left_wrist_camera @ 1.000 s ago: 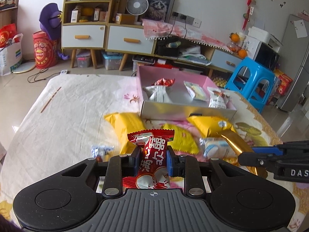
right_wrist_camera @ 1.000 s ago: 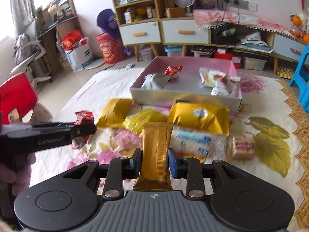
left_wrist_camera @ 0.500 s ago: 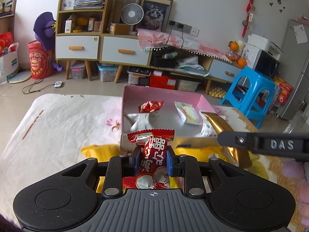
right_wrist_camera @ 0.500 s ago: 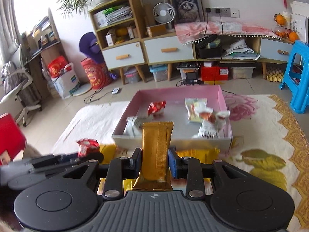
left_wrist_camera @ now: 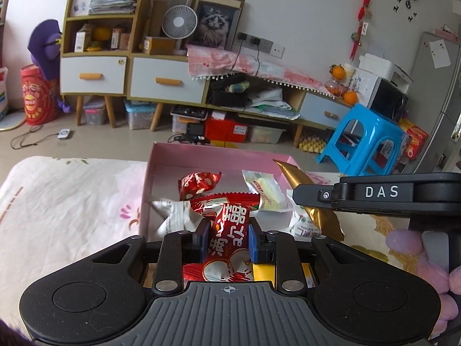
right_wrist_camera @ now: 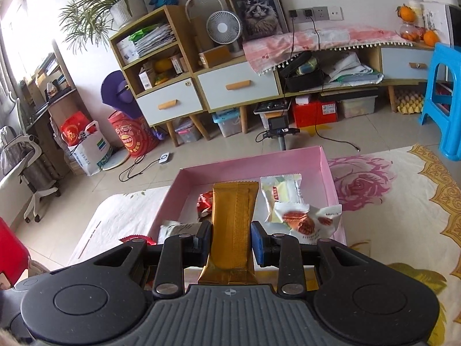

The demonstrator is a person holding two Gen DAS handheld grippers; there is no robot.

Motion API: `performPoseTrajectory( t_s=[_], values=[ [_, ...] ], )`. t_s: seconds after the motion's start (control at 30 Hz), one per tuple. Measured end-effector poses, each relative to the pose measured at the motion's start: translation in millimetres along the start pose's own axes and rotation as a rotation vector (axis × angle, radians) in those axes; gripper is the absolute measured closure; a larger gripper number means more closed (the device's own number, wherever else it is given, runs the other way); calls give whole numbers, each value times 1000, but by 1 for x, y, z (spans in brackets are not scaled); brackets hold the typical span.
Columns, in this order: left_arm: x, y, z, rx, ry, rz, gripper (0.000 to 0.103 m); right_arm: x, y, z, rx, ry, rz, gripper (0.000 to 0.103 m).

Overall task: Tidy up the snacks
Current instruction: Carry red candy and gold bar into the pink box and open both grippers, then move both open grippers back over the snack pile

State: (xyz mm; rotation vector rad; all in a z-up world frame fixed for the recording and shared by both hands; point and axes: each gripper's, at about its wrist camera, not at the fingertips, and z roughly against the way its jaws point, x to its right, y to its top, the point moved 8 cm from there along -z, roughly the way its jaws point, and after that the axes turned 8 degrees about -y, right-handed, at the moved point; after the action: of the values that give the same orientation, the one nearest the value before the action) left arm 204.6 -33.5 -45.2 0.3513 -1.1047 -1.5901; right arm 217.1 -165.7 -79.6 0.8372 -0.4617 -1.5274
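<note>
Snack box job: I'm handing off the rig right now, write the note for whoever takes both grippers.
Left gripper: shut on the red candy packet, held at the near edge of the pink box.
Right gripper: shut on the gold bar, also held at the box's near edge.
Done: in the box lie a small red packet, a pale green-and-white packet, a walnut packet and a white packet.
Left: release both held snacks into the box. Yellow packets show below the left gripper, outside the box.
</note>
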Motion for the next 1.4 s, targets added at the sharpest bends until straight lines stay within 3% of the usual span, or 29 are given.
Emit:
performPoseTrajectory(
  t_s=[0.43, 0.83, 0.9, 0.97, 1.03, 1.17, 1.4],
  values=[
    [9, 3, -58, -72, -5, -30, 79, 13, 10, -33, -12, -15, 19, 83],
    [7, 1, -79, -99, 30, -45, 75, 21, 16, -50, -7, -62, 31, 78],
    [6, 1, -79, -101, 28, -35, 64, 23, 17, -49, -3, -65, 17, 78],
    [6, 1, -77, -92, 21, -24, 44, 24, 19, -48, 3, -65, 8, 66],
    [5, 2, -75, -85, 9, -17, 36, 26, 21, -45, 11, -67, 1, 60],
    [6, 3, -68, -76, 3, -13, 25, 29, 25, -38, 25, -70, -13, 47],
    [11, 9, -49, -48, -5, -8, 17, 32, 29, -18, 47, -81, -25, 32]
  ],
)
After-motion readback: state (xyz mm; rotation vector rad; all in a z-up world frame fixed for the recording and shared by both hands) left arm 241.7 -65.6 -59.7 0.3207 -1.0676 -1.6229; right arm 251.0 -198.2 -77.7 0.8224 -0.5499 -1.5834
